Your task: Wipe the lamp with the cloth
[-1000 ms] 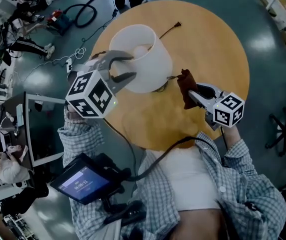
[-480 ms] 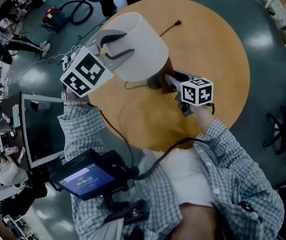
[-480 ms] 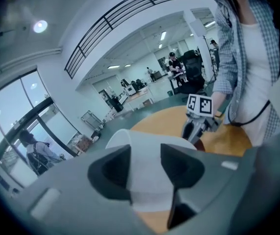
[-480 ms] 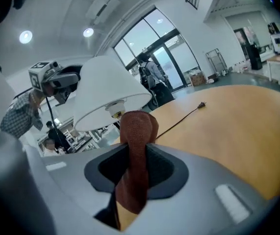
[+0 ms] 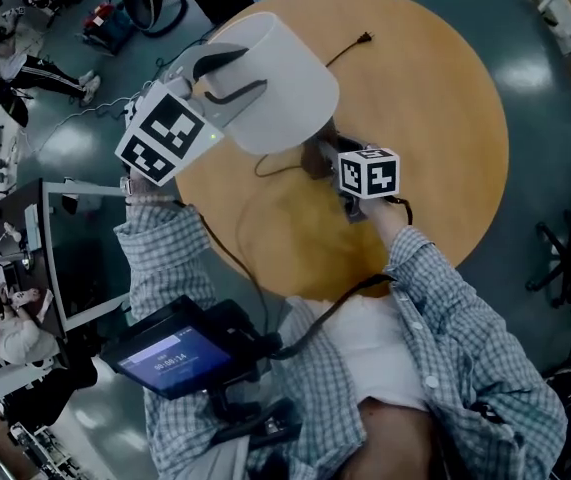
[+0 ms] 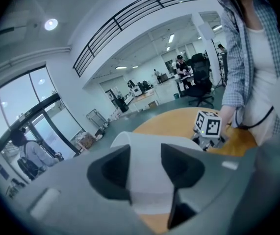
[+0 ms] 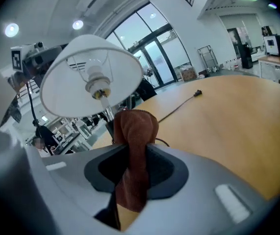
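The lamp's white shade (image 5: 283,83) leans up and to the left over the round wooden table (image 5: 435,118). My left gripper (image 5: 223,76) straddles the shade (image 6: 147,175); its jaws have just been opening, but the shade still fills the gap and both pads touch it. My right gripper (image 5: 331,158) is shut on a brown cloth (image 7: 135,131) and sits just under the shade's lower edge. In the right gripper view the cloth stands up in front of the lamp's stem (image 7: 109,112), below the bulb (image 7: 96,84). The lamp's base is hidden.
The lamp's cord and plug (image 5: 350,46) trail across the far side of the table. A tablet (image 5: 170,353) hangs at the person's waist. A desk with a monitor (image 5: 85,258) stands at the left, and a chair base (image 5: 565,258) at the right.
The shade has tipped up and left together with my left gripper. My right gripper has carried the cloth leftwards and down, from the table's right side to beneath the shade.
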Motion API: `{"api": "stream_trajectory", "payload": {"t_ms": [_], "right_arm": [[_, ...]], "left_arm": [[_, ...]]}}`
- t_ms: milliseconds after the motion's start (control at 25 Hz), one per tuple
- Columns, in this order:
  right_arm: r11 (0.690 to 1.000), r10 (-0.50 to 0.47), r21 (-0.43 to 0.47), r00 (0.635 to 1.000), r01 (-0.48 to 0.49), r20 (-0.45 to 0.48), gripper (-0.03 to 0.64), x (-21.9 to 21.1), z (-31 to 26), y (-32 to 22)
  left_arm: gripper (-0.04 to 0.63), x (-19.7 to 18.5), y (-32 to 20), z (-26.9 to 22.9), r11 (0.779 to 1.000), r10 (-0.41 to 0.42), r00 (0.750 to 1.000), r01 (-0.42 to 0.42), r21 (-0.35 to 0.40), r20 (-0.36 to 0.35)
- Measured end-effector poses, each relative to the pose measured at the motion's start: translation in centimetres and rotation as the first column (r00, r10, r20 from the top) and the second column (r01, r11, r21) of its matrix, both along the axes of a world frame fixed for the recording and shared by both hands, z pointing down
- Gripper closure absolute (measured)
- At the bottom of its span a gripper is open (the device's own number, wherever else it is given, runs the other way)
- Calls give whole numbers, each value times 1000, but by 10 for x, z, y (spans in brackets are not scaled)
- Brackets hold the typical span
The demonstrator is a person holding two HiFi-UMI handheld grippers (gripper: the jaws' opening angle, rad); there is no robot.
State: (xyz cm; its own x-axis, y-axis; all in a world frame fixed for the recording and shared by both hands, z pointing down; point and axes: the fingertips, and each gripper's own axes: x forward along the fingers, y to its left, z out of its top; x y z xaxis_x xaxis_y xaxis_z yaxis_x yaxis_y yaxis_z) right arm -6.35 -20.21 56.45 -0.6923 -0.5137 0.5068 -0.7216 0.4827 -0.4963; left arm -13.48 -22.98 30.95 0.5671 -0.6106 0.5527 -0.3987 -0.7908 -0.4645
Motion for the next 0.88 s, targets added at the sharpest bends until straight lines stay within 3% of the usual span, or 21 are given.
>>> {"api": "stream_trajectory", "payload": {"t_ms": [120,280,440,600,680,880], "right_arm": [[998,19,-60,998,-23,-60,517,24,37,7],[997,37,-70,998,-41,-54,517,32,36,22],[999,-40,24,999,41,-36,517,8,-9,17],[989,-81,130,996,75,42,517,-27,-46,-3],[984,-98,155,995,93,22,517,-31,-43,-7],[991,-125,41,986,131,-112,517,-9,13,21]], "left_arm": [[397,-1,-9,3,1000,-5,1000,5,3,-6],[396,-1,-3,-5,1000,-2,1000,2,16,-9],[396,7,-3,-11,1000,3,1000,-2,23,-12],[396,-1,-13,2,1000,-9,1000,9,20,-16],[396,-3,-18,7,1000,-15,1000,16,15,-21],[396,-2,-12,1,1000,-23,999,23,16,-27]]}}
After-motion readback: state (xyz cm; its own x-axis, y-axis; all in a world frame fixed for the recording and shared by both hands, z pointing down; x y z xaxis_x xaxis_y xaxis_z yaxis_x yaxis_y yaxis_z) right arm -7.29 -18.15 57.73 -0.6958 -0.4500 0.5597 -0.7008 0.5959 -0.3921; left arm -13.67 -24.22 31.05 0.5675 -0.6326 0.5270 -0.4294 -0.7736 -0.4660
